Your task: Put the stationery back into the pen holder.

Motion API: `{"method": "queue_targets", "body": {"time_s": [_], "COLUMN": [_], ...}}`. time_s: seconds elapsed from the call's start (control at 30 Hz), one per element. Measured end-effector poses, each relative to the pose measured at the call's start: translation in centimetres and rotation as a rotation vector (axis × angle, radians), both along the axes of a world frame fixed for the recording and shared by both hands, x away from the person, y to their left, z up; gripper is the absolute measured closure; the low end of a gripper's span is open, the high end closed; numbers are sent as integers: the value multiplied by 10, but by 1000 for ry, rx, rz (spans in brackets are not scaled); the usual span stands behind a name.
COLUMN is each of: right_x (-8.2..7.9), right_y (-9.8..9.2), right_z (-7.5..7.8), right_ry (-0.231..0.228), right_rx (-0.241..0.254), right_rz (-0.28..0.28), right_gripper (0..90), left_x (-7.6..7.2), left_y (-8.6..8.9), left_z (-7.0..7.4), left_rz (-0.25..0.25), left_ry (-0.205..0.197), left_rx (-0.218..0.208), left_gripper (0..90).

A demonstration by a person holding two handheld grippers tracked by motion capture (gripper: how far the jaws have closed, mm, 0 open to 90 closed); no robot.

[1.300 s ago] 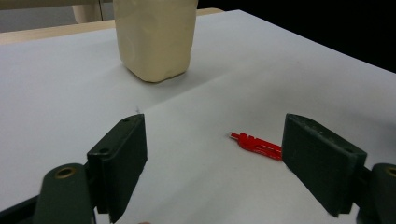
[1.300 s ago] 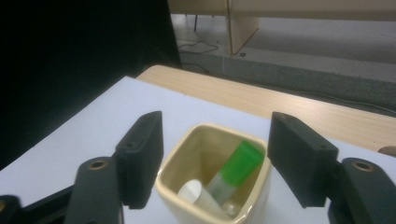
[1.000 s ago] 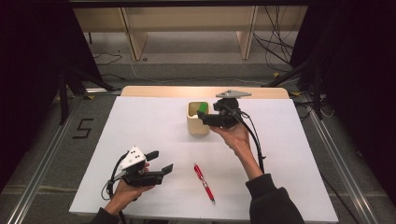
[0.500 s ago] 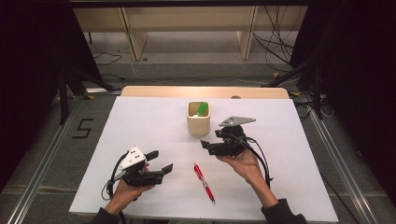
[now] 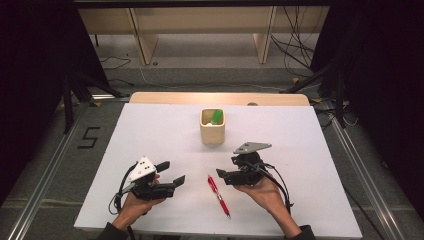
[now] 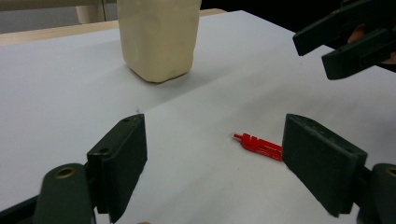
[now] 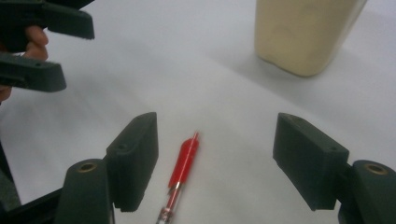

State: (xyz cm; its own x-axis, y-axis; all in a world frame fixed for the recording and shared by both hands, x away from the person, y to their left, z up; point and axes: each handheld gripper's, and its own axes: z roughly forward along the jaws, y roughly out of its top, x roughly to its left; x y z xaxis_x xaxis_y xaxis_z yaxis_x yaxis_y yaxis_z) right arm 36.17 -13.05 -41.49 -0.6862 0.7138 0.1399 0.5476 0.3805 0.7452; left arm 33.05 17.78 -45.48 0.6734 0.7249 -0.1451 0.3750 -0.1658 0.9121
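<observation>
A red pen (image 5: 218, 196) lies on the white table between my two grippers. A cream cup (image 5: 212, 127) stands mid-table with a green item (image 5: 216, 117) inside it. My right gripper (image 5: 221, 175) is open just right of the pen. In the right gripper view the pen (image 7: 183, 165) lies between the jaws, nearer the left one, with the cup (image 7: 306, 32) at the upper right. My left gripper (image 5: 171, 172) is open at the front left, resting low. In the left gripper view the pen (image 6: 258, 145) pokes out beside the right jaw, and the cup (image 6: 159, 35) stands ahead.
The white table top (image 5: 150, 130) ends in a wooden strip (image 5: 220, 98) at the far edge. Black frames and cables stand on the floor beyond. The other gripper (image 6: 352, 39) hangs at the upper right of the left gripper view.
My right gripper has come back from the cup toward the front of the table and now sits low beside the red pen. The left gripper has stayed put.
</observation>
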Motion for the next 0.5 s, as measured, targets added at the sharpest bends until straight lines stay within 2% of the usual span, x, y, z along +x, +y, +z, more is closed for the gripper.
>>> {"method": "queue_targets", "body": {"time_s": [0.5], "right_x": [-25], "right_y": [6], "right_z": [-13], "right_ry": [54], "right_rx": [-80], "right_rz": [52], "right_gripper": [367], "left_x": [0], "left_y": [0], "left_z": [0], "left_rz": [1], "left_ry": [0], "left_rx": [0], "left_gripper": [219]}}
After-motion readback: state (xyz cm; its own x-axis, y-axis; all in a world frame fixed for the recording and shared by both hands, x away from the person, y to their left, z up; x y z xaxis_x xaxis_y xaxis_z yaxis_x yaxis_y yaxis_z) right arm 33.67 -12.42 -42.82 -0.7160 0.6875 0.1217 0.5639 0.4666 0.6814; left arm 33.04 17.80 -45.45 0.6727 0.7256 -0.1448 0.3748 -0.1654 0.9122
